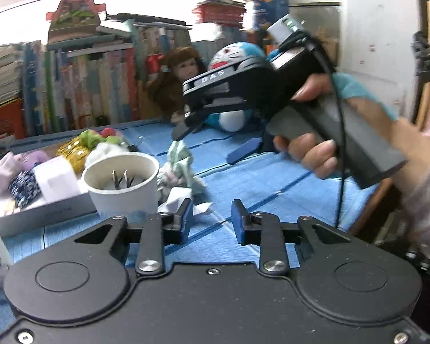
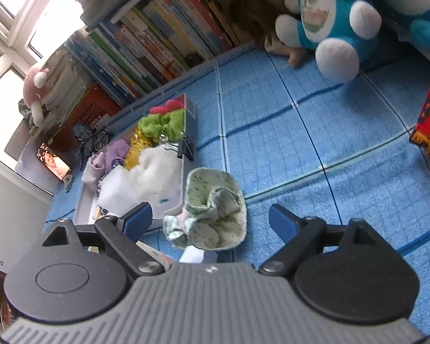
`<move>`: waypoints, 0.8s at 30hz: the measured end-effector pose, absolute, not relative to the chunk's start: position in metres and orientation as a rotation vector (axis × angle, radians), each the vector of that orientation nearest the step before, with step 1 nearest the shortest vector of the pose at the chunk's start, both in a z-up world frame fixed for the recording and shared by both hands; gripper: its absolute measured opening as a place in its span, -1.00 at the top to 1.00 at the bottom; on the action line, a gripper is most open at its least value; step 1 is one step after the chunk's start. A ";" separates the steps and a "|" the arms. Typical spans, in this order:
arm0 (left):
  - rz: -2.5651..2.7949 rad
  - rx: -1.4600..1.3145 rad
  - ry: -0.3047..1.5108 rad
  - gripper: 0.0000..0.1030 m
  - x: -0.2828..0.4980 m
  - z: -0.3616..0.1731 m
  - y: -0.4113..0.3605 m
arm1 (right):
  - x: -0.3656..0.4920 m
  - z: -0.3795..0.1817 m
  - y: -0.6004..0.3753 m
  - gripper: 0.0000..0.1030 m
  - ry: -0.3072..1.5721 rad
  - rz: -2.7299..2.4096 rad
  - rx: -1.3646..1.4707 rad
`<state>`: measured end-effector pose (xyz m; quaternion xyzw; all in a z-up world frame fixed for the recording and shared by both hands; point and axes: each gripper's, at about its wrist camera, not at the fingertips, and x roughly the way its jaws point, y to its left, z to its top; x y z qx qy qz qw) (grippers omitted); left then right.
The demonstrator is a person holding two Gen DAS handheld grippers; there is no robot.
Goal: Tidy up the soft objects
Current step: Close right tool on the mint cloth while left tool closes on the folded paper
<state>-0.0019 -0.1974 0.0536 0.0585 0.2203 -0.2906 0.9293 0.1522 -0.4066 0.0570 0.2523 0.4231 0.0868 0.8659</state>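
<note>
Nearest my left camera, the left gripper shows its blue pads with a narrow gap and nothing between them; the jaws are nearly together, gripping nothing. Beyond them stands a white paper cup on the blue checked table cover, just beside a grey tray. The tray holds soft items: a green cloth, a pink piece, a gold piece, a purple piece and white stuffing.

I hold the right gripper with its jaws wide apart and empty. Between and just ahead of them lies a crumpled pale green cloth on the cover, against the tray's near wall. A blue plush toy and a doll sit at the back by a row of books.
</note>
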 end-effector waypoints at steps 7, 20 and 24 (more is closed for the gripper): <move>-0.396 0.062 0.395 0.46 0.008 0.020 -0.224 | 0.156 0.046 -0.404 -0.69 0.901 0.192 0.542; -0.254 0.041 0.411 0.22 0.031 0.007 -0.250 | 0.175 0.032 -0.388 0.36 0.958 0.227 0.543; -0.258 0.046 0.418 0.22 0.036 0.005 -0.252 | 0.164 0.041 -0.390 0.46 0.954 0.211 0.525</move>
